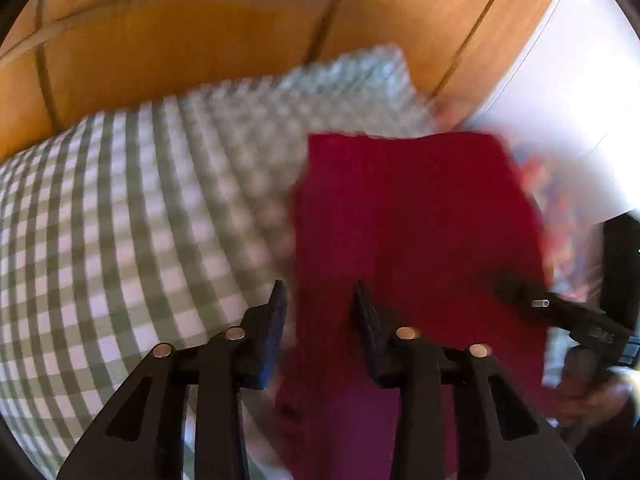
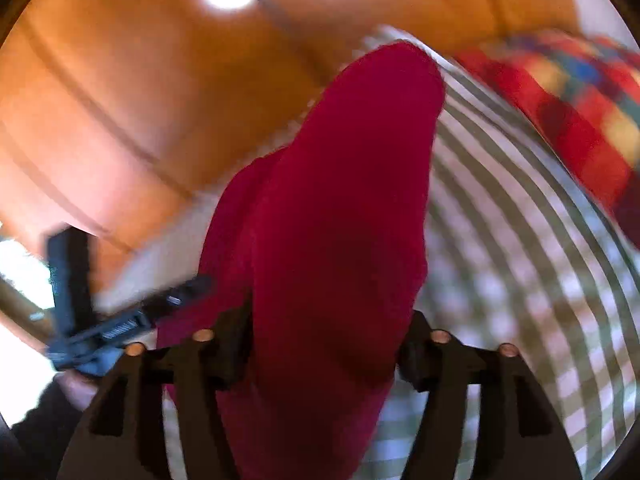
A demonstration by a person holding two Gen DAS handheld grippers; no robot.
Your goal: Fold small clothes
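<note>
A dark red garment (image 1: 416,220) lies spread on the green-and-white checked cloth (image 1: 120,220). My left gripper (image 1: 320,312) hangs over the garment's left edge, jaws apart; red fabric and checked cloth show in the gap and nothing is pinched. In the right wrist view the red garment (image 2: 340,200) runs away from the camera and fills the gap of my right gripper (image 2: 326,340). Its jaws stand wide, and the fabric hides their tips. The right gripper (image 1: 560,312) also shows blurred at the garment's right edge. The left gripper (image 2: 132,320) appears blurred at the lower left.
Orange-brown wooden floor (image 1: 200,40) lies beyond the checked cloth's far edge. A bright multicoloured cloth (image 2: 568,100) sits at the right side of the surface. A white surface (image 1: 560,80) rises at the far right. A person's hand (image 1: 592,392) holds the right gripper.
</note>
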